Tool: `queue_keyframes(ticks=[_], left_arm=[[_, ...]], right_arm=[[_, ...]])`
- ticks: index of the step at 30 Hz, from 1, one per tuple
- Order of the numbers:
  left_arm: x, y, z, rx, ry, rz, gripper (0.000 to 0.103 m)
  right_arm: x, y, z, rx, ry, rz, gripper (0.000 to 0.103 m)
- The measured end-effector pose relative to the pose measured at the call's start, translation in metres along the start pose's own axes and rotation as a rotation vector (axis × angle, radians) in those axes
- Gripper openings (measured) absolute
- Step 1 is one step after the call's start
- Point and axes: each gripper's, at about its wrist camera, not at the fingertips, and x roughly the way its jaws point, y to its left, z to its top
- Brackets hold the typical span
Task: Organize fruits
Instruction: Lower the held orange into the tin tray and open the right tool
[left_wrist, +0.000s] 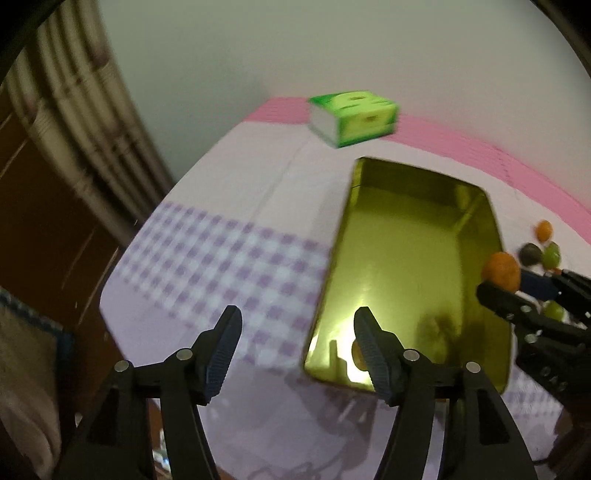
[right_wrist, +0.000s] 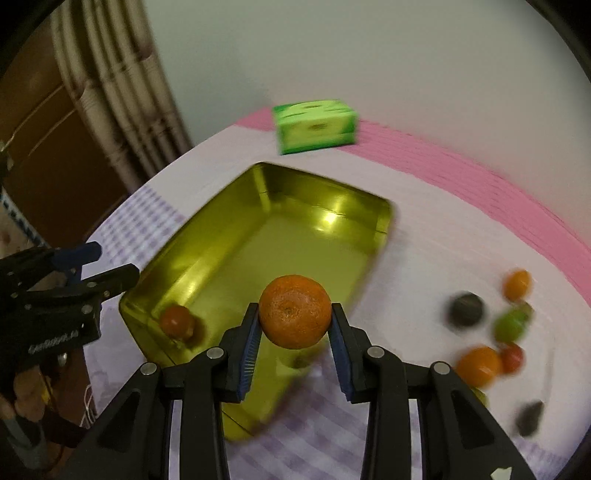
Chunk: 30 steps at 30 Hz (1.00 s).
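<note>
R gripper (right_wrist: 294, 325): pinching 1 orange (right_wrist: 294, 311), above tin's near end.
L gripper (left_wrist: 297, 345): fingers spread, holding nothing.
Tin (right_wrist: 325, 192): 1, long axis 7–1 o'clock; 1 small fruit (right_wrist: 176, 320) inside.
Loose fruit (right_wrist: 478, 365): approx 7, at 3 o'clock; blurred.

We see a table (right_wrist: 424, 229) under a pale cloth, lilac-checked on the near side, with a pink band along the far edge. At its middle rests a gold-green tin tray (right_wrist: 382, 225), long axis running from 7 o'clock to 1 o'clock in the right wrist view. A green tissue box (right_wrist: 316, 127) sits beyond the tray at 12 o'clock, on the pink band's edge. At 3 to 4 o'clock of the tray, apart from it, loose fruits (right_wrist: 478, 363) lie clustered on the cloth: orange, green, red and dark ones, blurred.
</note>
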Motion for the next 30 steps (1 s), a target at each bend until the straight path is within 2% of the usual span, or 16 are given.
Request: queue_keyframes(ticks=[6, 13, 23, 30], left_arm=[[0.005, 0.005, -0.002, -0.018, 0.021, -0.001, 0.064], [0.009, 0.003, -0.002, -0.013, 0.030, -0.005, 0.065], [0.011, 0.001, -0.004, -0.004, 0.037, -0.004, 0.065], [0.011, 0.001, -0.004, -0.004, 0.038, -0.002, 0.065]], right_arm=[[0.031, 0.027, 0.005, -0.050, 0.059, -0.021, 0.034], [0.054, 0.021, 0.006, -0.050, 0.098, -0.064, 0.034], [0.057, 0.025, 0.005, -0.084, 0.091, -0.101, 0.034], [0.058, 0.025, 0.006, -0.076, 0.091, -0.090, 0.035]])
